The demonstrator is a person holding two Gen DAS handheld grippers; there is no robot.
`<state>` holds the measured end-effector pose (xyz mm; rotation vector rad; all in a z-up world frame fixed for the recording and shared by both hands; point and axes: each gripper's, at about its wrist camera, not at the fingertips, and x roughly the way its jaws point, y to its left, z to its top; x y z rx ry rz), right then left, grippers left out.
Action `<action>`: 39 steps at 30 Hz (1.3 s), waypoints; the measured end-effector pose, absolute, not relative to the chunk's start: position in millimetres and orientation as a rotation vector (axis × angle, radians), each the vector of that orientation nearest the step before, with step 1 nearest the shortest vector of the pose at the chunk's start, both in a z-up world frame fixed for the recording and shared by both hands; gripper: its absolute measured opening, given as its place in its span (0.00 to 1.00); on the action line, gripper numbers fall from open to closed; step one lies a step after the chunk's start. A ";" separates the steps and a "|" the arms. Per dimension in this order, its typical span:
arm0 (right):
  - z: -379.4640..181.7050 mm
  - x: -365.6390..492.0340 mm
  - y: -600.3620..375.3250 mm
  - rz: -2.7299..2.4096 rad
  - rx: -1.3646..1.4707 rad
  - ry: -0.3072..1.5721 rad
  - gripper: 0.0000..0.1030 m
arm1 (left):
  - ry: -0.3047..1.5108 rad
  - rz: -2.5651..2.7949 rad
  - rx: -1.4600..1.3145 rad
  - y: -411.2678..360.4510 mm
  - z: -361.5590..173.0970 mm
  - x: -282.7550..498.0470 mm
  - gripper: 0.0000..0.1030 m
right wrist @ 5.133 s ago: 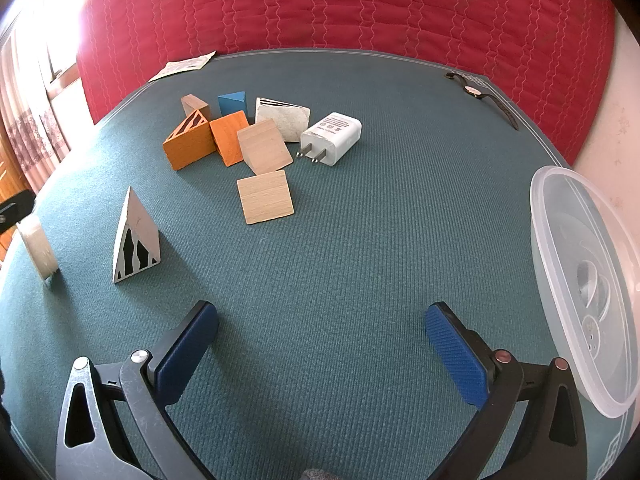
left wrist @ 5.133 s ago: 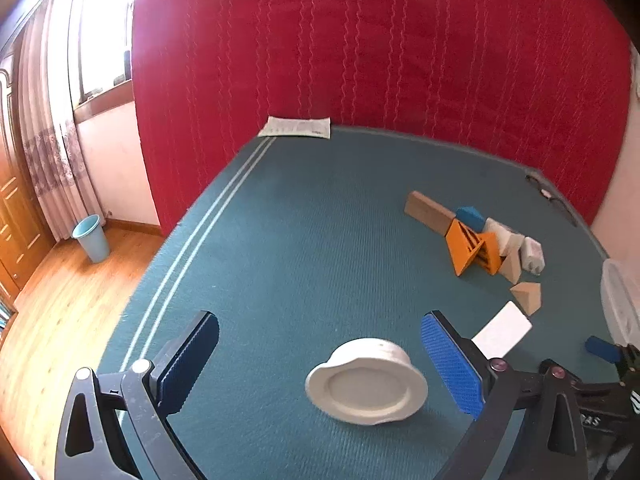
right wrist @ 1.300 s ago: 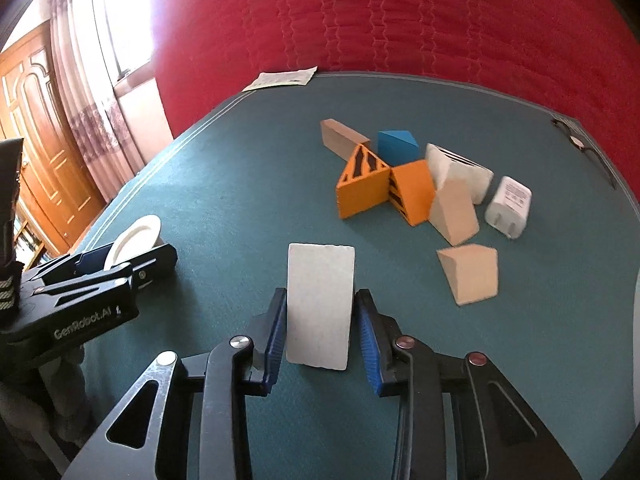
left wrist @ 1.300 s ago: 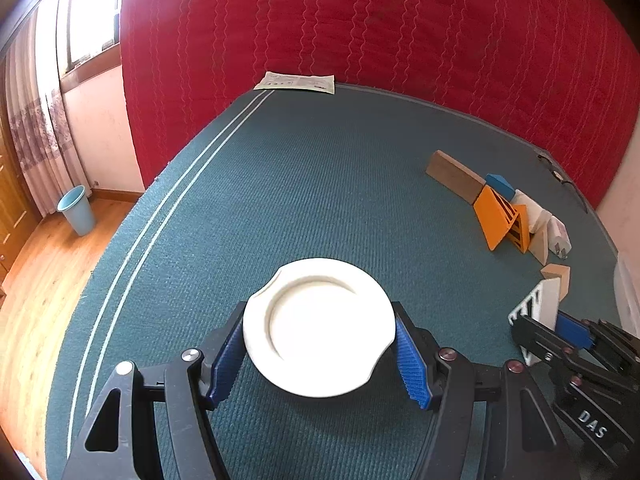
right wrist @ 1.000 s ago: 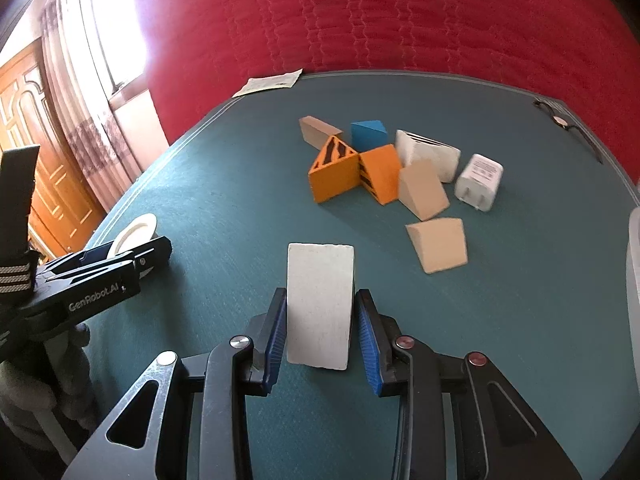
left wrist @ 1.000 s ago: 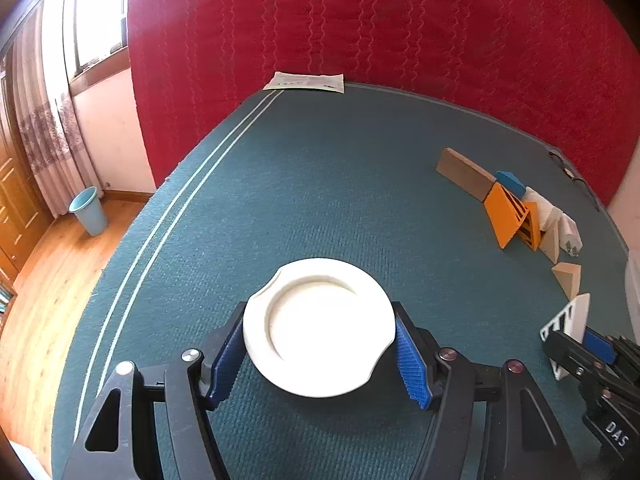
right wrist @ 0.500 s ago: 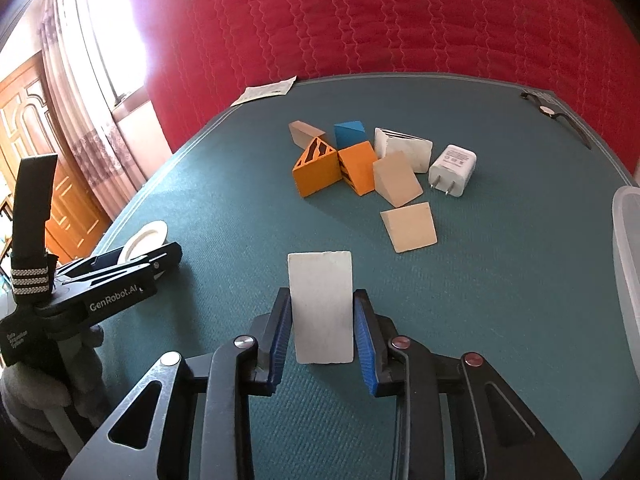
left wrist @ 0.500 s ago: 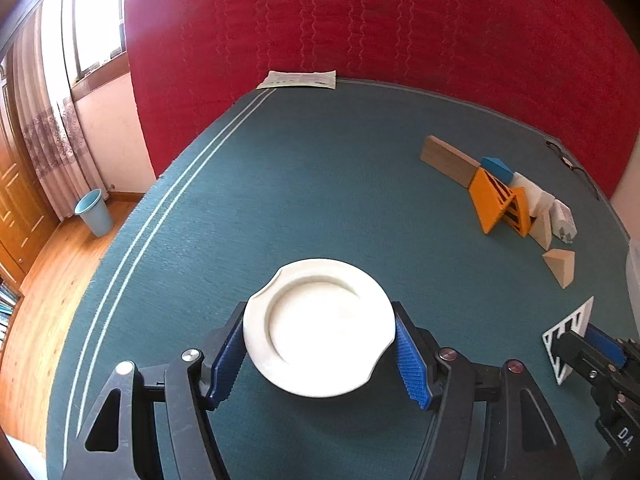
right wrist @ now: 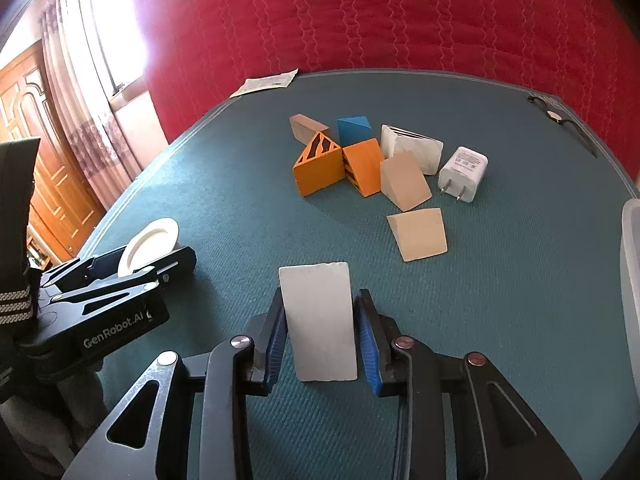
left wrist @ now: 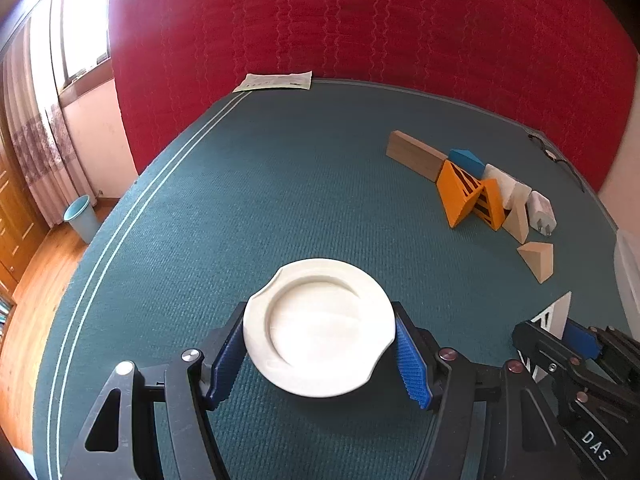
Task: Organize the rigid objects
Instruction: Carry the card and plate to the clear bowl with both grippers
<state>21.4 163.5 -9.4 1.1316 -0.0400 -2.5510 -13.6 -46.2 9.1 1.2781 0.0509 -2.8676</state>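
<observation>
My left gripper (left wrist: 320, 354) is shut on a small white plate (left wrist: 318, 326), held above the teal table cover (left wrist: 248, 208). That plate (right wrist: 148, 246) and the left gripper (right wrist: 120, 276) also show at the left of the right wrist view. My right gripper (right wrist: 320, 334) is shut on a white wedge block (right wrist: 320, 322), whose striped triangular end (left wrist: 552, 318) shows at the lower right of the left wrist view. A cluster of blocks lies further back: two orange striped wedges (right wrist: 320, 168), a blue one (right wrist: 354, 130), plain wooden ones (right wrist: 404, 186) and a white one (right wrist: 412, 148).
A white plug adapter (right wrist: 464, 174) lies right of the cluster, a lone wooden wedge (right wrist: 420, 234) nearer. A clear plastic lid (right wrist: 632, 280) sits at the right edge. A paper sheet (right wrist: 266, 82) and a watch (right wrist: 560, 118) lie near the red padded wall (right wrist: 400, 20). A blue bin (left wrist: 80, 218) stands on the floor.
Both grips are unchanged over the last second. The block cluster has drifted left and slightly further away in the right wrist view, and the left gripper with the plate now shows closer in.
</observation>
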 end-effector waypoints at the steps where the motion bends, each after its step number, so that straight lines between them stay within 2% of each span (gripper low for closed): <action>1: -8.9 21.7 164.6 -2.552 1.129 -0.046 0.32 | 0.052 -2.867 1.277 -46.4 9.4 -13.7 0.68; 22: 20.7 41.3 247.0 -2.686 1.045 -0.270 0.30 | -0.002 -2.934 1.266 -6.6 23.3 -7.6 0.68; 39: 30.8 55.5 338.3 -2.891 1.012 -0.377 0.30 | -0.154 -3.043 1.277 59.9 38.2 -3.8 0.68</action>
